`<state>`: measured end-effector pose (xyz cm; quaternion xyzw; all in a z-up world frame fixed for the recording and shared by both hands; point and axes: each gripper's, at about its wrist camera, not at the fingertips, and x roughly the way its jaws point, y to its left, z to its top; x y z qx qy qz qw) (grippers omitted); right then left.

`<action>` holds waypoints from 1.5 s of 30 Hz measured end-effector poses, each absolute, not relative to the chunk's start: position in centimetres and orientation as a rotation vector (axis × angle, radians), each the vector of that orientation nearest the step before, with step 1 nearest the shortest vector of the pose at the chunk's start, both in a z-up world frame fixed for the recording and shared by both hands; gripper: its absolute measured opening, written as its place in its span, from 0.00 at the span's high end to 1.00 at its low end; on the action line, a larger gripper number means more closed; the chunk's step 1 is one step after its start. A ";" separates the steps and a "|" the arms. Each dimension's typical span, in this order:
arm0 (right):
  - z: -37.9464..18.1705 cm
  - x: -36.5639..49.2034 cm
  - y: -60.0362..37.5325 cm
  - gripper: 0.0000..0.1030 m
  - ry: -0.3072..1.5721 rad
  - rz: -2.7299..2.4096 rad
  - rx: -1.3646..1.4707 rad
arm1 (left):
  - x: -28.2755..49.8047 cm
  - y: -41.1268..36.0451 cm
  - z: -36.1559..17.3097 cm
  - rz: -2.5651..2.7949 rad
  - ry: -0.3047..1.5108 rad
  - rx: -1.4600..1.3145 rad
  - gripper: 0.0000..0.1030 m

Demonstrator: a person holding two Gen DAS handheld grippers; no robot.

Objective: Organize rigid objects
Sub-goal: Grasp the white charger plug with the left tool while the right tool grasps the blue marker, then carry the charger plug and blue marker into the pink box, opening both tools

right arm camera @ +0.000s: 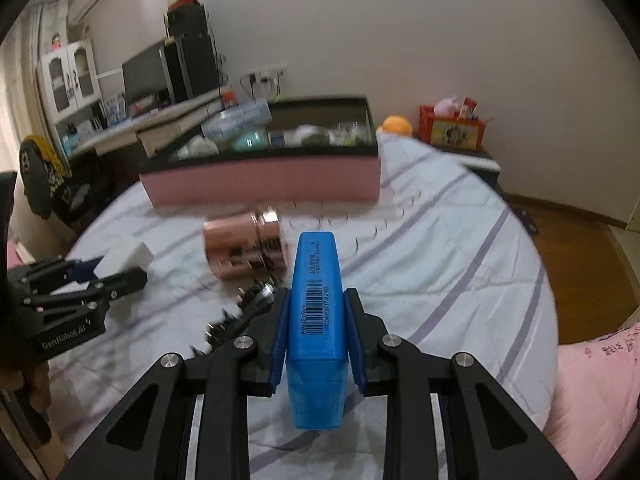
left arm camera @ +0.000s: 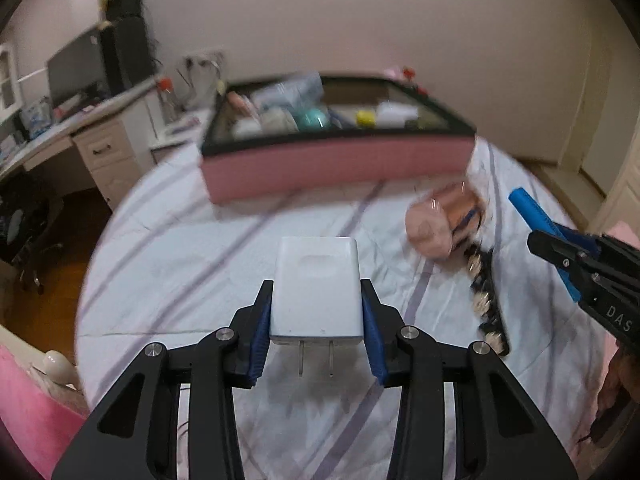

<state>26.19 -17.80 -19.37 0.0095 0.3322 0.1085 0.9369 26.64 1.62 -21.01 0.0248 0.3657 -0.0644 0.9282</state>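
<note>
Charger block, white, sits clamped between the blue pads of the left gripper, prongs pointing back toward the camera, body lifted off the bed. Blue flat case with a barcode label stands on edge in the right gripper, jaws narrow and pressed to both its faces; in the left wrist view the same case pokes out ahead of the right gripper at far right. Just ahead and left of the right gripper, a black strip set with metal studs lies on the striped sheet; from the left gripper it lies ahead and to the right. Beyond the strip, a rose-gold cylinder rests on its side, blurred in both views. Left gripper with the white block appears at the left edge of the right wrist view. Farther ahead of both grippers, a pink box with a dark rim sits on the bed, holding several small items too blurred to name. Past the bed's left side, a desk carries a dark monitor.
</note>
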 end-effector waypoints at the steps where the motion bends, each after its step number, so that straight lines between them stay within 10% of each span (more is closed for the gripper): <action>1: -18.7 25.9 -17.6 0.74 0.653 0.212 0.016 | 26.1 1.7 -20.4 -0.128 0.724 0.047 0.61; 23: -8.5 21.3 -13.7 0.74 0.237 0.247 -0.035 | 20.2 1.6 -8.6 -0.021 0.277 0.055 0.60; 45: -11.1 29.7 -14.2 0.74 0.349 0.280 -0.025 | 31.0 1.4 -11.4 -0.074 0.450 0.067 0.60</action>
